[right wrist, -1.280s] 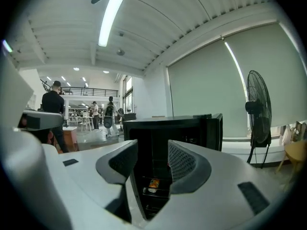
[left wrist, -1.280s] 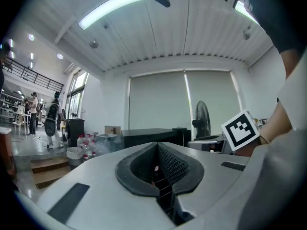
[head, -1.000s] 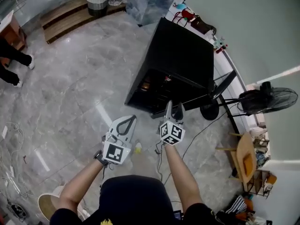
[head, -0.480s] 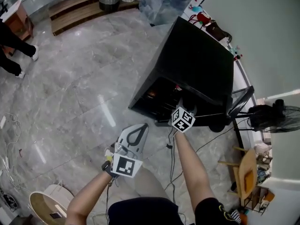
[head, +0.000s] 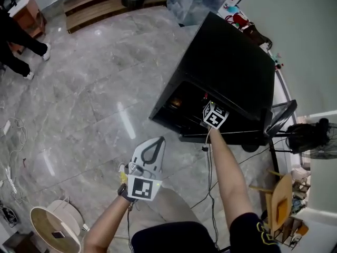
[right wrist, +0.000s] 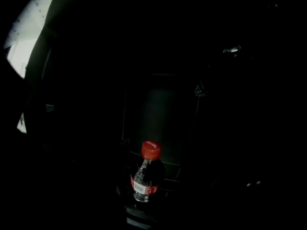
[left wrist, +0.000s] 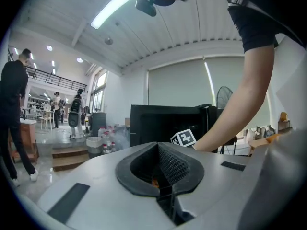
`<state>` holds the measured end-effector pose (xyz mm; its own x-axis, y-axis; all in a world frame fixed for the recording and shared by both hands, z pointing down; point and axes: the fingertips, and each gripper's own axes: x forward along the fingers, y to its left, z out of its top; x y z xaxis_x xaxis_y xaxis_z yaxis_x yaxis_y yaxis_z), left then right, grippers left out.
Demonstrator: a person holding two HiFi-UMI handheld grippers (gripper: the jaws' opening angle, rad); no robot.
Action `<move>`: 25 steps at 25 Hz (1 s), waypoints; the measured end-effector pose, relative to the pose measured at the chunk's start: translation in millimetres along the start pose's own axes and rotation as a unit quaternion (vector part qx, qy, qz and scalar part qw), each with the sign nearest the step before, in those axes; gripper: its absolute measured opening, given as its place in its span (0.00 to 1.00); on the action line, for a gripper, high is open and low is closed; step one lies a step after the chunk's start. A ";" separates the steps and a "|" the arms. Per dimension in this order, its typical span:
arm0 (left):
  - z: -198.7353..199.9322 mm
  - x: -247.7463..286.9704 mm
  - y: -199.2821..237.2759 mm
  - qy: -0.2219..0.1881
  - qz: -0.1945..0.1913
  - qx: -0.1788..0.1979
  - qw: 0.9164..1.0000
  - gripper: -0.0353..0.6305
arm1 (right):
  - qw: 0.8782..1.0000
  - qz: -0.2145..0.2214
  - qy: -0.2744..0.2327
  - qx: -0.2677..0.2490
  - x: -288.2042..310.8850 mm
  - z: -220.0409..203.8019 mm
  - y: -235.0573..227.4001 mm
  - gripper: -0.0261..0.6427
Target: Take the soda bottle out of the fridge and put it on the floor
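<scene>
The right tongs [head: 214, 114] reach into the open front of the black fridge [head: 231, 73], with only their marker cube and the bare forearm behind it showing from above. Their jaws have just been opening and now stand wide. The fridge's darkness hides them in the right gripper view, and nothing is pinched between them. The soda bottle [right wrist: 146, 174] stands apart from them, farther in and low in that view. It is upright on a wire shelf, with a red cap, a red label and dark drink.

The left tongs [head: 157, 142] hang nearer the person and to the left, out over the grey marble floor [head: 95, 99]. Their jaws are pressed together at the tips, leaving an empty oval loop behind them, and they hold nothing.

A fan [head: 310, 138] stands on the floor right of the fridge. Far to the left are a wooden step [head: 89, 7] and the legs of another person [head: 21, 41]. A round white stool [head: 55, 228] sits near left.
</scene>
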<state>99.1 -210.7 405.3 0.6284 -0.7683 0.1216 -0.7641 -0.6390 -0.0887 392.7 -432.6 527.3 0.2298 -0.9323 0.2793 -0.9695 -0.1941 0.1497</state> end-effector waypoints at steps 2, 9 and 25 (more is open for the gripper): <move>-2.7 -0.5 -4.6 0.002 0.006 0.002 1.000 0.08 | 1.000 0.010 0.003 -0.001 6.3 1.3 1.7 0.48; -9.7 -6.0 -19.5 0.009 0.022 -0.001 1.000 0.08 | 0.999 0.027 0.024 -0.018 15.1 -8.5 4.0 0.26; -21.9 -59.0 -17.4 0.017 0.017 0.002 1.000 0.08 | 0.989 0.122 0.017 -0.077 -77.9 -3.7 58.3 0.23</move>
<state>72.2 -153.4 421.3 0.5975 -0.7874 0.1517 -0.7837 -0.6135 -0.0972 318.6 -370.2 517.8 -0.0043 -0.9347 0.3554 -0.9727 0.0864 0.2155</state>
